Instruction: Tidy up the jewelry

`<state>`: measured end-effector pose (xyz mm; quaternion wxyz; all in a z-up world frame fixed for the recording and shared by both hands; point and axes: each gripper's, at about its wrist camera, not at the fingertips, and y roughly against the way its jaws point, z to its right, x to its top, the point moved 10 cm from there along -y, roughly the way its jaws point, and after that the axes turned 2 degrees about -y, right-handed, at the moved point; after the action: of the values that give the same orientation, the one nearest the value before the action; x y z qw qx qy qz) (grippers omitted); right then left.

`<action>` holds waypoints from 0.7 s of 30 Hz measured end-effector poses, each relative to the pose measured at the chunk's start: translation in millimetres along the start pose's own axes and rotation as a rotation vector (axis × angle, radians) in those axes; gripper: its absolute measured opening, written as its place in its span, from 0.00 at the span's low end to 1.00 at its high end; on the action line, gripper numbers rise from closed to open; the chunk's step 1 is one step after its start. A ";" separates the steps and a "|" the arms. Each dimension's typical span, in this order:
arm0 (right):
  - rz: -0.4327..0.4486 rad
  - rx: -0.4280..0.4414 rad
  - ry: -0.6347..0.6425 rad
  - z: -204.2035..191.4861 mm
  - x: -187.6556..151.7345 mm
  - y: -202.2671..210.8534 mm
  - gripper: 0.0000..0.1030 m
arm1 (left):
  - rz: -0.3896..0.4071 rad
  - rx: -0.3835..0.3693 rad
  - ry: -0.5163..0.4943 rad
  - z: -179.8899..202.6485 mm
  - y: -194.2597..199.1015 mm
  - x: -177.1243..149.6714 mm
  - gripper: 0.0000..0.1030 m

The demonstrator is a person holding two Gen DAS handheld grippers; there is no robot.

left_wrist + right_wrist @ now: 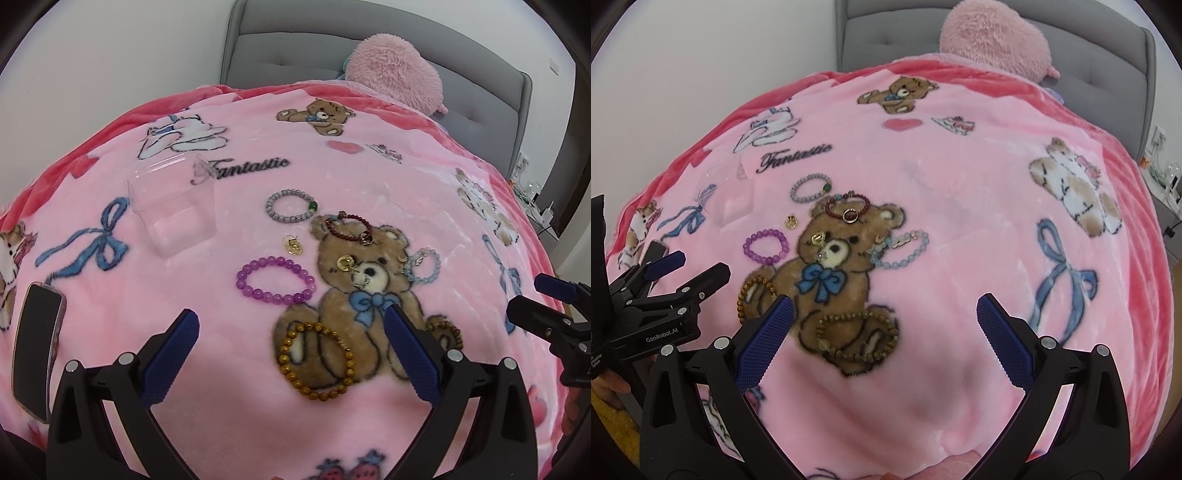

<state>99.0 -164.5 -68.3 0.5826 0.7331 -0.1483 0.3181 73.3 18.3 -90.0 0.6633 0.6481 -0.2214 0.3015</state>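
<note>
Your bed [424, 177] carries a pink bear blanket, the clear box [173, 210] far left. Jewelry lies spread mid-blanket; the golden bead bracelet [317, 360] lies flat just ahead of your left gripper [291, 354], the nearer one. Both it and your right gripper [886, 345] gape empty.

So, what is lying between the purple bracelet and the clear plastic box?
In the left wrist view, only bare pink blanket lies between the purple bracelet and the clear plastic box; the small gold charm sits off to the side.
</note>
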 end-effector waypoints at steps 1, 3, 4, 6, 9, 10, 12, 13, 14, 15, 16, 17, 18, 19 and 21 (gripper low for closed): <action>-0.004 0.006 0.003 -0.5 -1.3 -2.7 0.92 | 0.001 -0.002 -0.002 -0.2 -1.0 -0.7 0.96; -0.019 0.022 0.000 -1.1 -4.0 -9.4 0.92 | -0.006 -0.014 -0.007 -1.3 -5.2 -4.6 0.95; -0.027 0.034 -0.004 -1.2 -5.1 -12.7 0.90 | -0.015 -0.029 -0.004 -1.5 -7.9 -8.0 0.94; -0.053 0.050 -0.020 0.1 -8.3 -20.0 0.76 | -0.033 -0.055 0.011 -1.5 -11.9 -14.4 0.91; -0.085 0.052 -0.037 2.7 -13.4 -31.1 0.75 | -0.049 -0.067 0.029 -4.9 -16.9 -26.1 0.90; -0.088 0.052 -0.031 2.4 -14.9 -34.4 0.75 | -0.053 -0.063 0.032 -6.4 -19.5 -29.2 0.89; -0.103 0.040 -0.013 2.4 -19.4 -41.9 0.74 | -0.064 -0.066 0.034 -7.1 -24.1 -31.9 0.88; -0.113 0.040 -0.008 1.8 -21.1 -45.0 0.73 | -0.070 -0.065 0.033 -6.9 -27.3 -33.0 0.88; -0.125 0.042 -0.003 0.9 -23.8 -49.6 0.69 | -0.072 -0.063 0.030 -6.4 -29.8 -33.9 0.86; -0.137 0.046 0.002 -0.1 -26.5 -54.0 0.65 | -0.074 -0.062 0.026 -5.3 -31.9 -34.9 0.85; -0.150 0.045 0.008 -0.4 -29.4 -58.3 0.64 | -0.082 -0.064 0.020 -3.7 -35.1 -36.4 0.81; -0.159 0.043 0.011 -0.4 -30.6 -61.6 0.63 | -0.090 -0.067 0.019 -3.0 -36.9 -37.8 0.78; -0.171 0.040 0.015 -0.3 -32.6 -66.2 0.61 | -0.100 -0.068 0.019 -2.0 -40.4 -40.0 0.77; -0.181 0.037 0.013 -0.1 -33.7 -69.9 0.60 | -0.106 -0.065 0.020 -2.6 -42.4 -41.6 0.75; -0.205 0.037 0.010 -0.4 -36.8 -76.5 0.58 | -0.115 -0.043 0.016 -3.7 -46.6 -44.5 0.72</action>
<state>116.1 -148.6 -149.9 0.5994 0.7533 -0.0636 0.2632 72.9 17.9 -154.6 0.6951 0.6429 -0.1851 0.2631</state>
